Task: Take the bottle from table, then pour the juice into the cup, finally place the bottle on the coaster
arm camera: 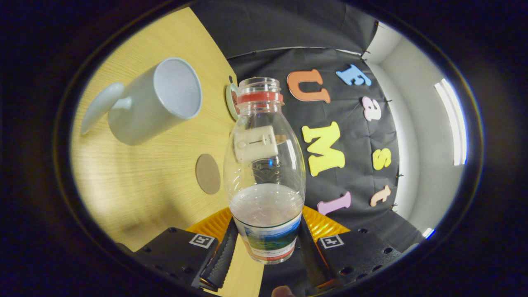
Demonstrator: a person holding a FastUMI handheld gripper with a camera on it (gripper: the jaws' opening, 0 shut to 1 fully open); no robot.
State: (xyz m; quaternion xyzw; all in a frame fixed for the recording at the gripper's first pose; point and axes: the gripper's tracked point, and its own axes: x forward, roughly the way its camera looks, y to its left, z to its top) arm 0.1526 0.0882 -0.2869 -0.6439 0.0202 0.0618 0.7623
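My gripper [266, 247] is shut on a clear plastic bottle [264, 165], both ribbed fingers [222, 255] pressing its labelled lower part. The bottle is uncapped, has a red neck ring, and holds a little pale liquid at its base. It is lifted and tilted relative to the wooden table [140, 177]. A white mug [154, 101] with its handle away from the bottle stands beyond and to the side of the bottle's mouth. A round brown coaster [207, 173] lies on the table beside the bottle's middle.
A small round green-rimmed object [231, 101] peeks out behind the bottle's neck at the table's far edge. The booth's black cloth wall [350, 156] hangs beyond the table edge, with a white wall [425, 136] further off.
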